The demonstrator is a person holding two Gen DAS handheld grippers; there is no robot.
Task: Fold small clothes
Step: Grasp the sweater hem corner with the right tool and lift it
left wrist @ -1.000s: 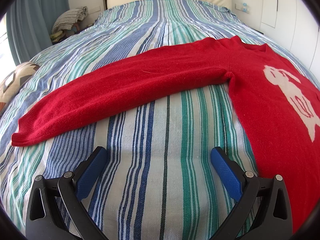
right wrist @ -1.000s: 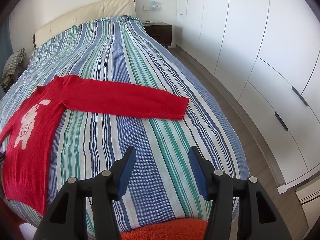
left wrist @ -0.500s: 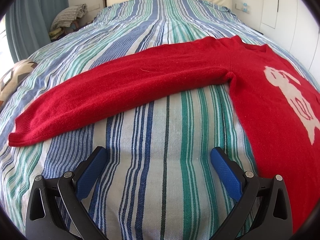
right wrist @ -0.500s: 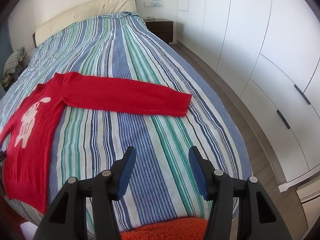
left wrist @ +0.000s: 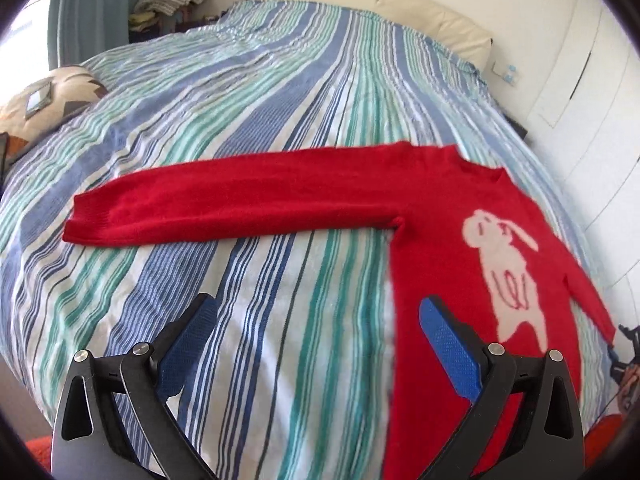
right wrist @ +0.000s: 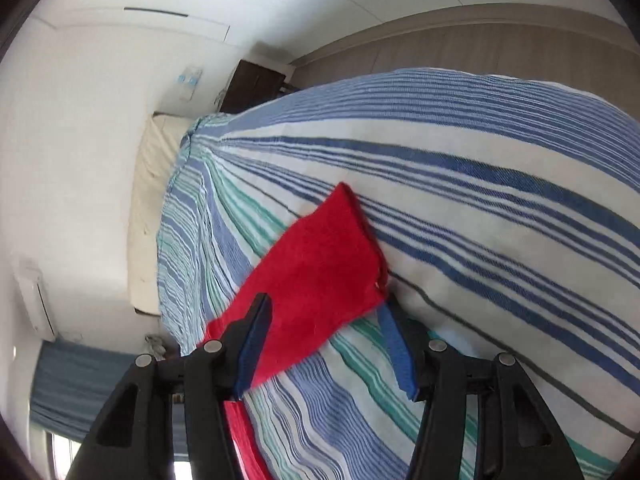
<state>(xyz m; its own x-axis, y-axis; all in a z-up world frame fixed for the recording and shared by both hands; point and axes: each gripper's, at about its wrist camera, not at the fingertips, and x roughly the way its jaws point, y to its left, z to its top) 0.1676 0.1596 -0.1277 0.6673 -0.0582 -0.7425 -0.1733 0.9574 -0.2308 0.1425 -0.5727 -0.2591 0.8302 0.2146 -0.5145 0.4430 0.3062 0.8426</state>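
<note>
A red sweater (left wrist: 440,216) with a pale rabbit motif (left wrist: 504,264) lies flat on the striped bed, its left sleeve (left wrist: 224,204) stretched out to the left. My left gripper (left wrist: 316,320) is open above the bed, its right finger over the sweater's left edge. In the right wrist view, rolled sideways, the right sleeve's cuff end (right wrist: 320,272) lies just ahead of my open right gripper (right wrist: 324,320), between the two fingers. The right gripper also shows at the far right of the left wrist view (left wrist: 624,356).
The striped bedspread (left wrist: 280,100) covers the whole bed. A cream headboard (left wrist: 360,0) is at the far end. A patterned cushion (left wrist: 48,100) lies at the left edge. White wardrobe doors (left wrist: 592,80) stand to the right. A dark nightstand (right wrist: 252,84) sits by the headboard.
The right gripper has rolled sideways and moved in close to the right sleeve's cuff. The left gripper has pulled back and shifted right, over the sweater's left edge.
</note>
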